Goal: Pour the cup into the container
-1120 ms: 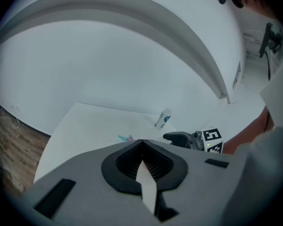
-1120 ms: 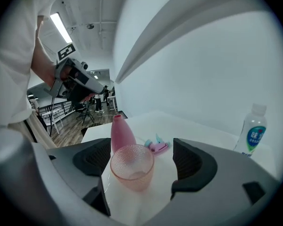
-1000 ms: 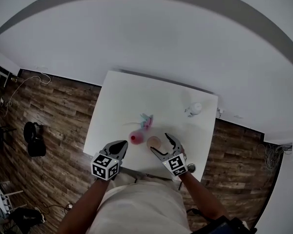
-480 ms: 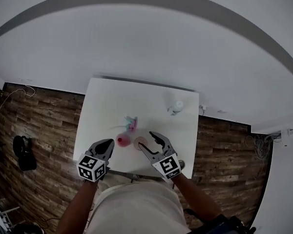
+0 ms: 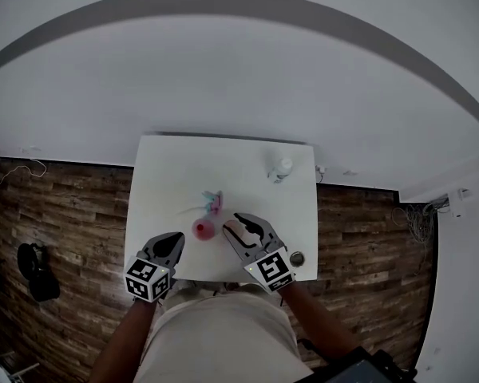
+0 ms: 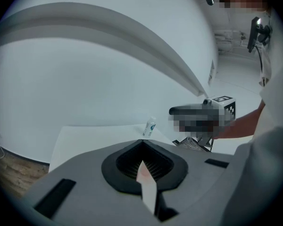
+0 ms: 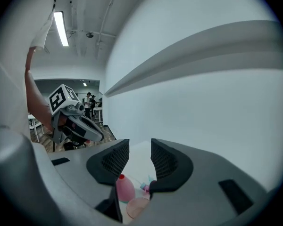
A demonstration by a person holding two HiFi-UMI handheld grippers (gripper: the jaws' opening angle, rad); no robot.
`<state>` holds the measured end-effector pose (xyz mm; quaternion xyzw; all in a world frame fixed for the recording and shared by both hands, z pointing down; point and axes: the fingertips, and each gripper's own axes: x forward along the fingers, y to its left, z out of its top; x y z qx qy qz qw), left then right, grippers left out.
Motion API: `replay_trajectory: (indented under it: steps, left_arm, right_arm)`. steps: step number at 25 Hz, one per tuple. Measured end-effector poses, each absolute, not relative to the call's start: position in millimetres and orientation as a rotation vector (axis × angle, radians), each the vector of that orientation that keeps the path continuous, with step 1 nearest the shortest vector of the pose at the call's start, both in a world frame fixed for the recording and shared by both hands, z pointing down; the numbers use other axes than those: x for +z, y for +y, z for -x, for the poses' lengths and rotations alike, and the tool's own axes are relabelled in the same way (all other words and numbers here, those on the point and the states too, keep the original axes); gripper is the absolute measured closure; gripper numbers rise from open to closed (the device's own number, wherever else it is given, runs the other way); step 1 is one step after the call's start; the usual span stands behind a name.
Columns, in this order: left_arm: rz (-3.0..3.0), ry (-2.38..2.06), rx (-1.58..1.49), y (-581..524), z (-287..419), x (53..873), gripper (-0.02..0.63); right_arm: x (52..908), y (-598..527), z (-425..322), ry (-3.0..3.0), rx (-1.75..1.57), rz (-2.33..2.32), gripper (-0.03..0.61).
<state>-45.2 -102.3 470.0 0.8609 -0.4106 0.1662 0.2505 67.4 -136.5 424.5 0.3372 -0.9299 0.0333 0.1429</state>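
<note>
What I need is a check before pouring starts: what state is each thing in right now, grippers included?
left gripper: shut, empty.
right gripper: jaws partly apart, just been closing, nothing between them.
cup: upright on the table, red showing at its top, not held.
container: upright, open-topped, beside the cup, not held.
bottle: standing near the table's far right corner.

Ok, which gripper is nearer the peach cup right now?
Right. The right gripper hangs just above the peach cup, its jaws having just been closing on nothing; the left gripper is further left, past the pink bottle.
</note>
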Motion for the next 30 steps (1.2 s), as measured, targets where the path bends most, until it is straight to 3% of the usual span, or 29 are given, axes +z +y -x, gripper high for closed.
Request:
replay_trajectory:
  steps: [17, 30]
  left_arm:
    - [-2.478, -1.008, 0.374, -74, 127, 439, 0.604]
    - [-2.515, -0.890, 0.298, -25, 175, 430, 0.604]
  right_arm:
    - [423, -87, 4, -2.441, -0.084, -1.169, 0.431]
    - [396, -47, 7, -2.358, -0.022, -1.446, 0.431]
